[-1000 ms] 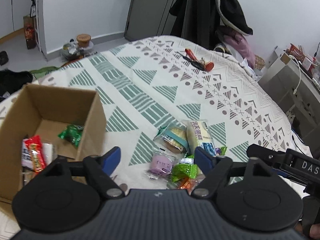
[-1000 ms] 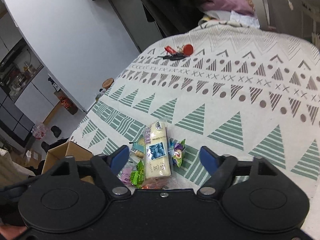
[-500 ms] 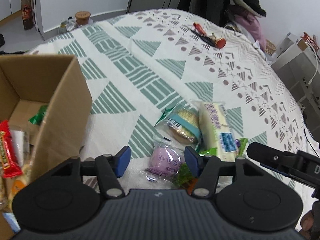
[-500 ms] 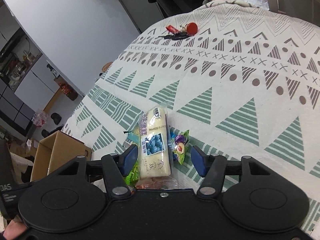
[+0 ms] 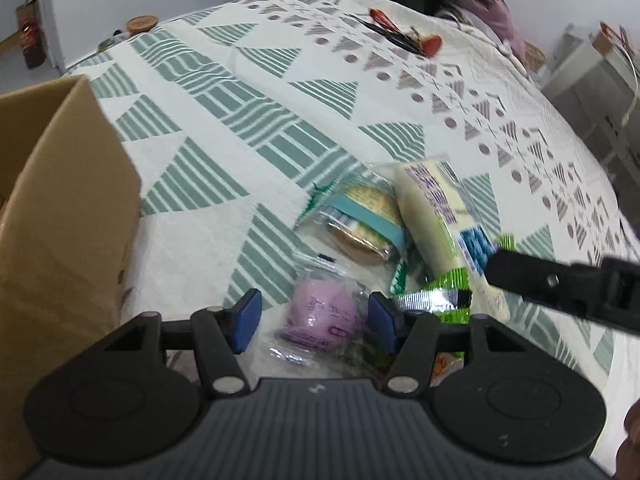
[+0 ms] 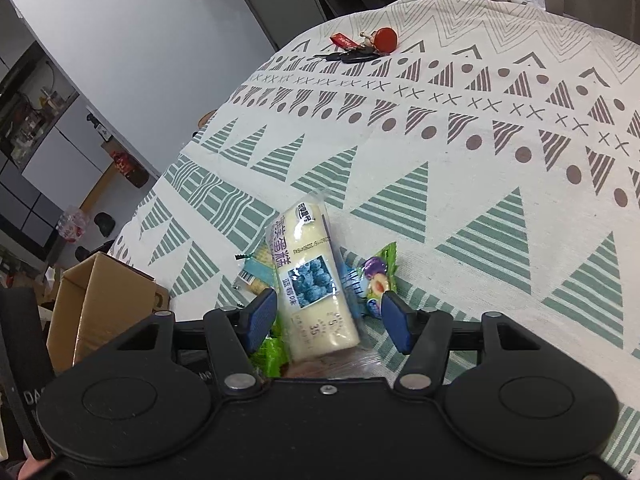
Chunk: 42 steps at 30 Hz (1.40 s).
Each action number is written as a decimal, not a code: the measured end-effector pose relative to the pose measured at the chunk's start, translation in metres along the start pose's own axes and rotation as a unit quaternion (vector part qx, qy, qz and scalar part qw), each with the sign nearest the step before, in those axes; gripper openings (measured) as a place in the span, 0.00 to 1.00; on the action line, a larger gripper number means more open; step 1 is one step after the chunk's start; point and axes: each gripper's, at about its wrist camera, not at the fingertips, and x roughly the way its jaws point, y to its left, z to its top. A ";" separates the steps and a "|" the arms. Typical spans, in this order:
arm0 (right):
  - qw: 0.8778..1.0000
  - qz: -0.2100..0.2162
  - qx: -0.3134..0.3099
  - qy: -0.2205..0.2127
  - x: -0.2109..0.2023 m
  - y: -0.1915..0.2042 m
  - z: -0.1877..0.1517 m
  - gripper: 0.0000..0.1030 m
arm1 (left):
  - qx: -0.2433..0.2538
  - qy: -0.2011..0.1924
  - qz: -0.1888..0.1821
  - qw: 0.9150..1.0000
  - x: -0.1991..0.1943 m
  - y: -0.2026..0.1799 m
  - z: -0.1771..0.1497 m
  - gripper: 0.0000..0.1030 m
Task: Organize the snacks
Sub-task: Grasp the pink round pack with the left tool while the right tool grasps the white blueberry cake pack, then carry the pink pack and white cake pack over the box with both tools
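Note:
A heap of snacks lies on the patterned bedspread. My left gripper [image 5: 314, 321] is open with its fingers on either side of a pink wrapped snack [image 5: 322, 314]. Beside it lie a round cake pack with a teal band [image 5: 360, 228], green packets [image 5: 436, 294] and a long cream blueberry cake pack [image 5: 440, 216]. My right gripper [image 6: 329, 320] is open around the near end of that blueberry cake pack [image 6: 310, 280]; its finger shows in the left wrist view [image 5: 560, 280]. A cardboard box [image 5: 60, 220] stands at the left.
A plum candy packet [image 6: 378, 276] lies right of the blueberry pack. Keys with a red tag [image 6: 360, 50] lie far across the bed [image 6: 500, 140]. The box also shows in the right wrist view [image 6: 104, 300]. Clothes and furniture stand beyond the bed.
Both grippers have moved down and forward onto the snack heap and narrowed. The left now straddles the pink snack; the right now straddles the blueberry cake pack.

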 end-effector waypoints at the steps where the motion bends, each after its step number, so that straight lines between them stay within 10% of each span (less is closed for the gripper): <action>1: 1.000 0.000 -0.002 0.001 0.001 0.001 0.000 0.56 | 0.004 0.001 0.001 1.000 0.000 -0.001 -0.001 0.49; 5: 1.000 -0.003 -0.010 0.004 0.003 0.002 -0.001 0.55 | -0.010 0.001 0.006 1.000 -0.002 0.006 0.001 0.31; 32: 0.995 -0.032 -0.092 0.008 0.023 0.026 -0.006 0.53 | -0.043 -0.015 0.007 0.999 -0.034 0.025 0.005 0.30; 34: 0.994 -0.030 -0.100 0.014 0.023 0.029 -0.009 0.36 | -0.046 -0.017 0.009 0.999 -0.038 0.025 0.005 0.30; 42: 0.997 -0.013 -0.071 0.018 0.004 0.022 -0.009 0.30 | -0.041 -0.035 0.015 0.998 -0.063 0.023 0.002 0.30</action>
